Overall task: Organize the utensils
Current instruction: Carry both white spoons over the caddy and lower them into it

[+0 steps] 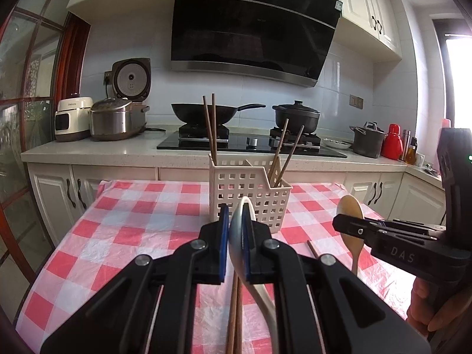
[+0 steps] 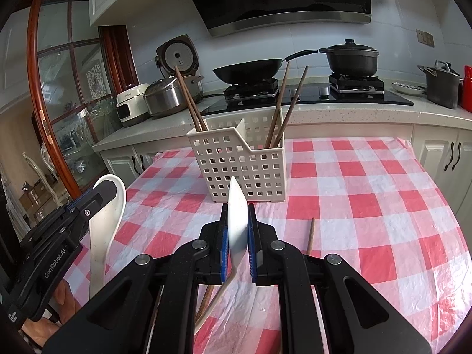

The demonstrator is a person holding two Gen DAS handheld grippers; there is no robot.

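Note:
A white perforated utensil basket [image 1: 250,188] [image 2: 239,165] stands on the checked tablecloth with two pairs of wooden chopsticks [image 1: 210,126] [image 2: 284,109] upright in it. My left gripper [image 1: 237,230] is shut on a white spoon [image 1: 240,227], held above the table in front of the basket; the same spoon shows at the left in the right wrist view [image 2: 106,218]. My right gripper [image 2: 237,230] is shut on a light wooden spoon [image 2: 237,218], which shows at the right in the left wrist view [image 1: 352,221]. Loose chopsticks [image 2: 309,236] lie on the cloth below.
The table with the red and white checked cloth [image 1: 132,224] [image 2: 368,200] stands before a kitchen counter [image 1: 103,153]. On the counter are rice cookers [image 1: 115,118], a hob with a wok [image 1: 206,110] and a black pot [image 1: 296,115].

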